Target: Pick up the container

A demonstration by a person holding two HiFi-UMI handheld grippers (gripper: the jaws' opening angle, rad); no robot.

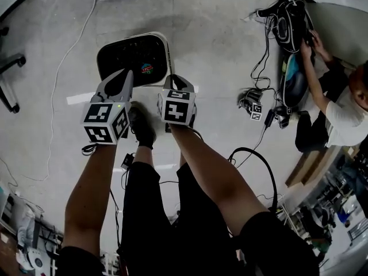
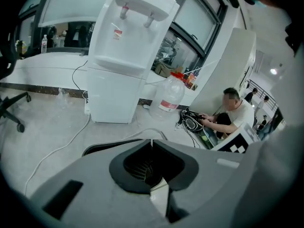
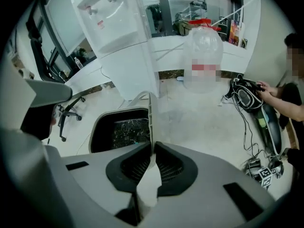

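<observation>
The container [image 1: 135, 59] is a rounded white bin with a black inside, seen from above over the grey floor, with a small red and green item in it. My left gripper [image 1: 127, 73] and right gripper [image 1: 172, 80] both reach its near rim. In the right gripper view the thin white wall [image 3: 150, 113] runs up from between the jaws of the right gripper [image 3: 152, 144], which are shut on it. In the left gripper view the left gripper [image 2: 152, 144] is shut on a white sliver of rim [image 2: 159, 194]. The bin's dark edge [image 2: 114, 144] shows beyond.
A white water dispenser [image 2: 128, 56] and a large clear water bottle [image 2: 171, 96] stand behind the bin. A person [image 1: 339, 105] sits on the floor at the right among cables [image 1: 287, 22]. An office chair base [image 1: 8, 68] is at the left. My own shoe [image 1: 142, 128] is below the grippers.
</observation>
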